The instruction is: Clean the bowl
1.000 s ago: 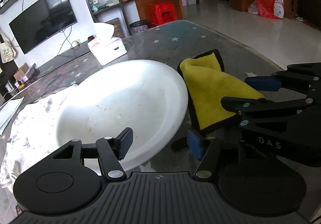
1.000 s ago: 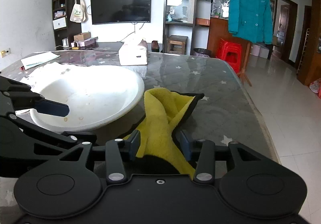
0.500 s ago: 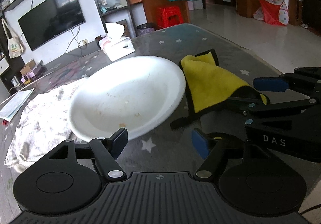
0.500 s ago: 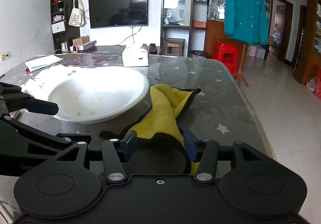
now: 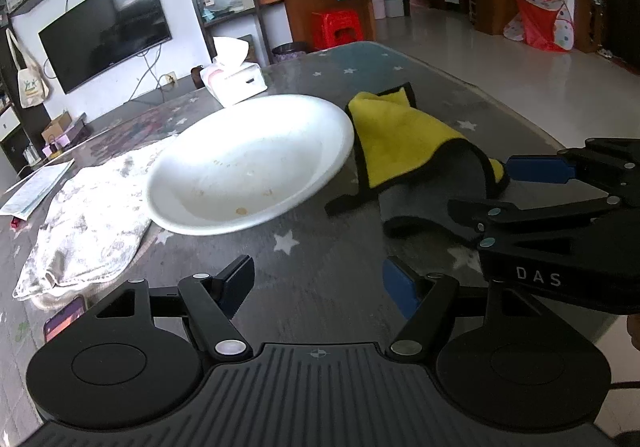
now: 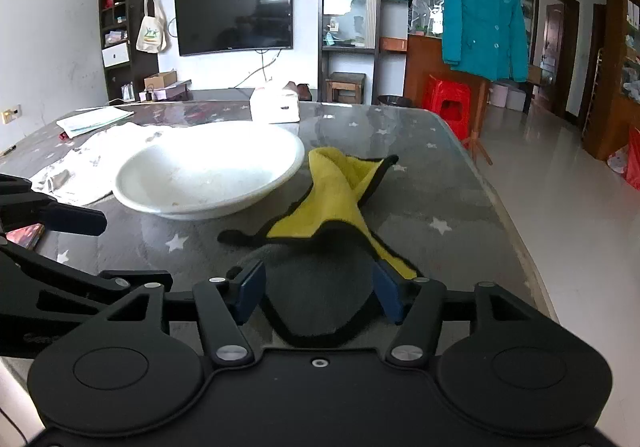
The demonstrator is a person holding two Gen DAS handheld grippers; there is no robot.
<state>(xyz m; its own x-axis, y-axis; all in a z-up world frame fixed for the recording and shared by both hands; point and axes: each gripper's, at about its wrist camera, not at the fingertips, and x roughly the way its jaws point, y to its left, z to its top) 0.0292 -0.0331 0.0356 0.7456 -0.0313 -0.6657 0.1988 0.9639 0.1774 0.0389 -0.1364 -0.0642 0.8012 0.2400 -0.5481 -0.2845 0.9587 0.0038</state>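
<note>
white bowl (image 5: pixel 248 167), brown specks inside

The only readable lettering is "DAS", in pale capitals on the black body of the right tool (image 5: pixel 532 187), at the lower right of the left wrist view. Print on the tote bag and the tissue box is too small to read.

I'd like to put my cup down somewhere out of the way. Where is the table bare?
Bare: the far corner of the table beyond the yellow cloth, right of the tissue box, and the right edge strip. Crowded: the bowl, the white towel and papers on the left, and both grippers in front.
</note>
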